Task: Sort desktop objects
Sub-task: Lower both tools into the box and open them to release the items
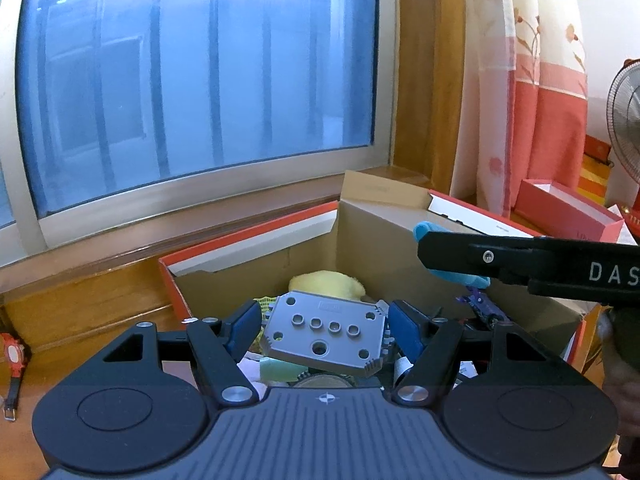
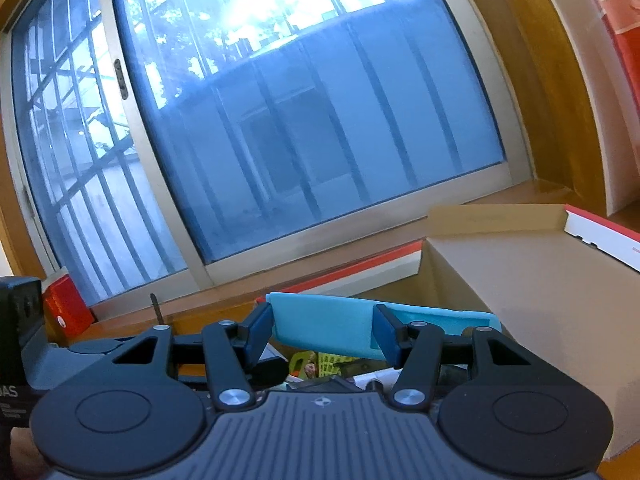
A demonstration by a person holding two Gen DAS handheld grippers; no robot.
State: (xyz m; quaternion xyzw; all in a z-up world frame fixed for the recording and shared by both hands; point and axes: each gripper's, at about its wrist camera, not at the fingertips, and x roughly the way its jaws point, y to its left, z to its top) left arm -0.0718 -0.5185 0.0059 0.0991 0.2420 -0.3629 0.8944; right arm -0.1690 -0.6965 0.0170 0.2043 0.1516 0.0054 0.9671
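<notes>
In the left wrist view my left gripper [image 1: 324, 330] is shut on a grey plastic plate with round holes [image 1: 320, 336], held tilted over an open cardboard box with an orange rim [image 1: 248, 236]. My right gripper [image 1: 432, 250] reaches in from the right above the same box, seen side-on. In the right wrist view my right gripper [image 2: 324, 334] is shut on a flat light-blue piece [image 2: 320, 328], which juts out past the right finger. The box wall [image 2: 520, 280] stands just to its right.
The box holds a yellow plush [image 1: 326, 282], a purple toy car [image 1: 482, 304] and several small items. An orange tape measure [image 1: 14, 354] lies on the wooden desk at the left. A pink box [image 1: 568, 212], a fan [image 1: 626, 112] and a curtain [image 1: 520, 100] are at the right. A window fills the back.
</notes>
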